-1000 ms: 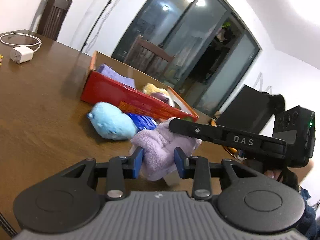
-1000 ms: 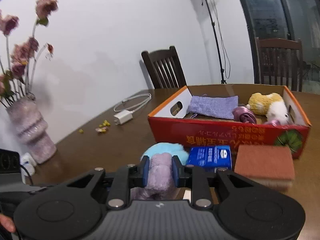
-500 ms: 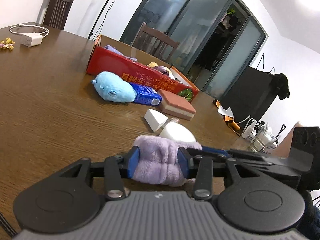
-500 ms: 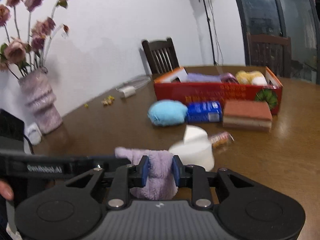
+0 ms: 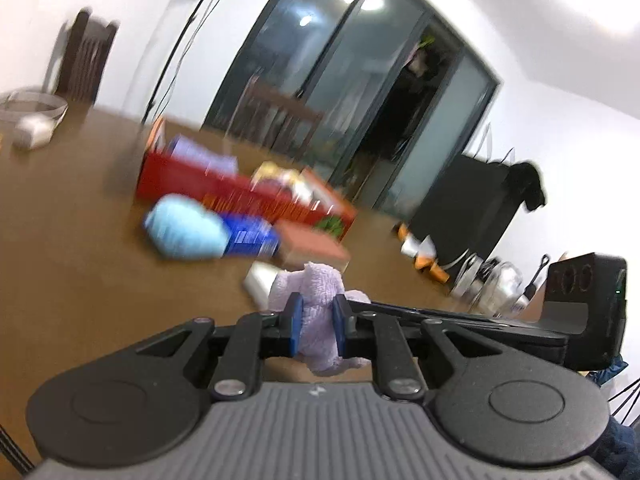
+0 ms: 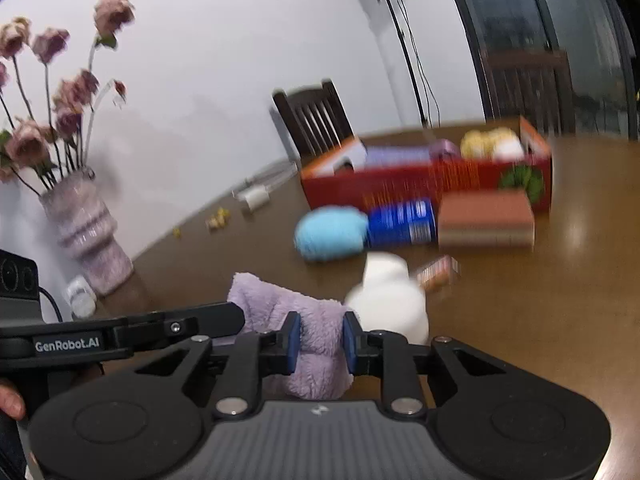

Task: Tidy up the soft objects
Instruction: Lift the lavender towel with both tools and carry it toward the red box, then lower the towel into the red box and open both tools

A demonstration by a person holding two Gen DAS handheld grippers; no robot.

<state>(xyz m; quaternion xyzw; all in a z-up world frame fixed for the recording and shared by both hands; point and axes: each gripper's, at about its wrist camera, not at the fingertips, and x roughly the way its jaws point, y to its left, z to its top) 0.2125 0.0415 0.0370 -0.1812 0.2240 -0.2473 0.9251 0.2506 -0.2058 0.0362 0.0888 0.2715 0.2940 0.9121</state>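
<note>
A: Well, biggest first: the brown wooden bench (image 6: pixel 560 300), and on it the red open-topped cardboard box (image 6: pixel 420 184), my landmark.

B: What lies near the box?

A: Just in front of its long red wall, a brown rectangular sponge block (image 6: pixel 486 218), a blue packet (image 6: pixel 402 222) and a light blue round plush toy (image 6: pixel 330 232) lie in a row. Inside the box a yellow-and-white plush (image 6: pixel 490 144) shows, blurred.

B: And the cloth?

A: The fluffy lilac cloth (image 6: pixel 316 344) is well in front of the box, on the near side of a white rounded object (image 6: pixel 390 300); both tongs hold it. The left tongs (image 5: pixel 316 326) have just been closing and now pinch one bunched part between the blue pads. The right tongs (image 6: pixel 318 344) stand narrow too, clamped on another fold.
</note>
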